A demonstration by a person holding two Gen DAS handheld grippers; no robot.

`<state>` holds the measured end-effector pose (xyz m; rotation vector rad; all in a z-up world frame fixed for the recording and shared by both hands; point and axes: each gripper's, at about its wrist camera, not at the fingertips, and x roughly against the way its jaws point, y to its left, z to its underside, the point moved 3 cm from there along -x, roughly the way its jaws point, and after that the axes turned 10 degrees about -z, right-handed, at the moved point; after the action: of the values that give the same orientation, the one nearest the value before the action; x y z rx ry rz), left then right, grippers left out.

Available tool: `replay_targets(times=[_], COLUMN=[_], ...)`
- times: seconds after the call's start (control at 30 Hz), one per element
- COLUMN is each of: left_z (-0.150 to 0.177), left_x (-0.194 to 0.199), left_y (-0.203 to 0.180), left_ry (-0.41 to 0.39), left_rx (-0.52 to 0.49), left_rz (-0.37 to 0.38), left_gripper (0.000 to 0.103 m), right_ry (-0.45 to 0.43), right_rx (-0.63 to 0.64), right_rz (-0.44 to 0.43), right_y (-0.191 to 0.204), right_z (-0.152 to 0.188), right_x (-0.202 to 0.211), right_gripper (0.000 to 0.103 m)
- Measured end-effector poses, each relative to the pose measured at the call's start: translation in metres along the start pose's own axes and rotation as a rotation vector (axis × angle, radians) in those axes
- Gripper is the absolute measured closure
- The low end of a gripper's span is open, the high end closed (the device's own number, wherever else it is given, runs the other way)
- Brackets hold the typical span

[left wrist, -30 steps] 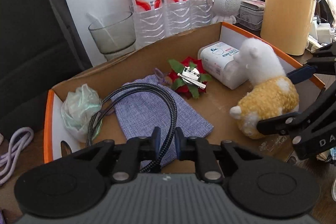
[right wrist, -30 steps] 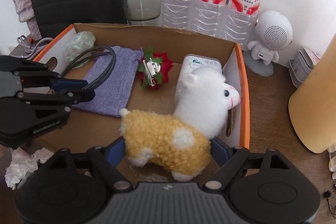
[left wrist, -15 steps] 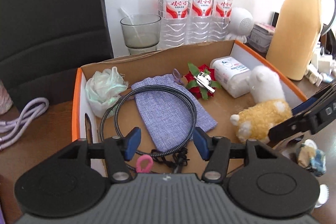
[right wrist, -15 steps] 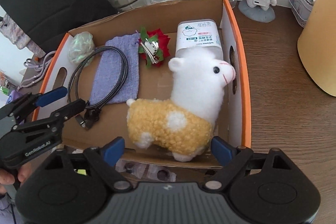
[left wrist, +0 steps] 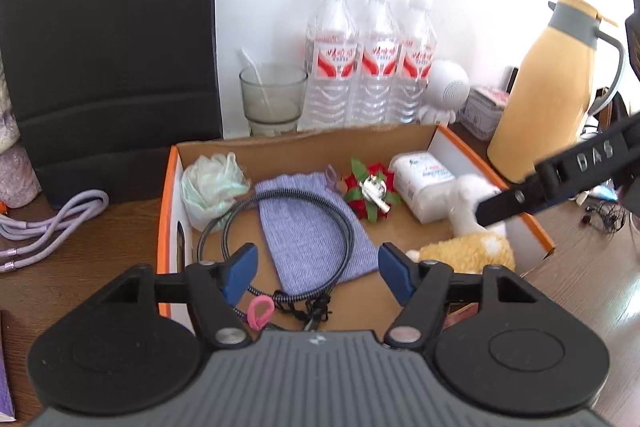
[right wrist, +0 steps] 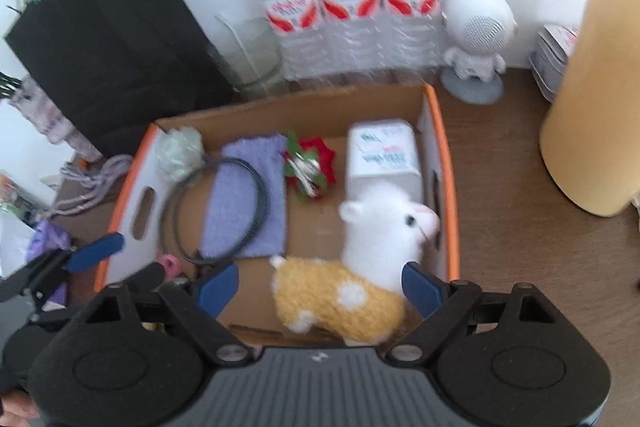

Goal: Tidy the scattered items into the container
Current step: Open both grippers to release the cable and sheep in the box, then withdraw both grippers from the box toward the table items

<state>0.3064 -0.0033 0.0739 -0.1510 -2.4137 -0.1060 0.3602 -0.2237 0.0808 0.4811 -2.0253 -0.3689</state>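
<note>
An orange-rimmed cardboard box (left wrist: pixel 166 195) (right wrist: pixel 448 187) holds a black braided cable (left wrist: pixel 344 227) (right wrist: pixel 260 195) coiled on a purple pouch (left wrist: pixel 308 227). Also inside are a red flower clip (left wrist: pixel 370 191), a tissue pack (left wrist: pixel 424 175), a green mesh ball (left wrist: pixel 208 183) and a yellow-and-white plush alpaca (right wrist: pixel 352 291). My left gripper (left wrist: pixel 318 267) (right wrist: pixel 124 263) hovers over the box's near left corner, its jaws opening with nothing between the pads. Above the alpaca my right gripper (right wrist: pixel 320 283) stands open and clear of it; one of its fingers (left wrist: pixel 520 195) crosses the left wrist view.
Behind the box stand three water bottles (left wrist: pixel 372 59), a glass (left wrist: pixel 272 99), a white robot-shaped speaker (left wrist: pixel 446 91) and a black bag (left wrist: pixel 108 47). A yellow jug (left wrist: pixel 548 87) is to the right. A lilac cable (left wrist: pixel 52 215) lies on the wooden table to the left.
My left jaws opened and let go of the black cable, which now lies in the box. Both grippers rose and drew back from the box; the alpaca stayed inside.
</note>
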Motion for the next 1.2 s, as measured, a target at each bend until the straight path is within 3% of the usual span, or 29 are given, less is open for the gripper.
replay_targets(times=[0.03, 0.07, 0.17, 0.23, 0.3, 0.47, 0.67, 0.8, 0.9, 1.03, 1.2], left_z=[0.0, 0.0, 0.005, 0.009, 0.013, 0.014, 0.011, 0.016, 0.03, 0.058, 0.097], left_x=[0.001, 0.001, -0.001, -0.001, -0.004, -0.008, -0.002, 0.025, 0.059, 0.101, 0.144], left_y=[-0.001, -0.002, -0.006, -0.004, 0.0, 0.013, 0.011, 0.004, -0.003, -0.01, -0.018], left_ry=[-0.001, 0.003, 0.018, 0.024, 0.032, 0.043, 0.063, -0.015, -0.163, -0.313, -0.371], left_rx=[0.009, 0.015, 0.004, 0.002, 0.006, 0.034, 0.061, 0.07, 0.112, 0.154, 0.161], left_rz=[0.001, 0.001, -0.012, -0.011, -0.017, -0.032, -0.05, -0.098, -0.134, -0.158, -0.195], left_gripper=[0.031, 0.031, 0.031, 0.031, 0.031, 0.031, 0.025, 0.018, 0.008, 0.0, 0.0], right_ry=[-0.028, -0.03, 0.018, 0.076, 0.076, 0.036, 0.042, -0.101, -0.261, -0.463, -0.566], right_rx=[0.035, 0.061, 0.052, 0.014, 0.017, 0.011, 0.075, 0.093, 0.1, 0.207, 0.279], right_rz=[-0.05, -0.04, 0.068, 0.047, 0.03, -0.016, 0.092, 0.087, 0.09, 0.179, 0.131], right_y=[0.008, 0.014, 0.011, 0.0, -0.006, -0.005, 0.009, 0.012, 0.016, 0.025, 0.032], right_z=[-0.001, 0.0, 0.001, 0.01, 0.015, 0.014, 0.022, 0.052, 0.083, 0.131, 0.193], right_x=[-0.002, -0.011, -0.047, -0.067, -0.074, -0.053, -0.027, 0.009, 0.032, 0.05, 0.057], right_gripper=[0.018, 0.022, 0.037, 0.039, 0.041, 0.035, 0.024, 0.017, 0.011, 0.009, 0.009])
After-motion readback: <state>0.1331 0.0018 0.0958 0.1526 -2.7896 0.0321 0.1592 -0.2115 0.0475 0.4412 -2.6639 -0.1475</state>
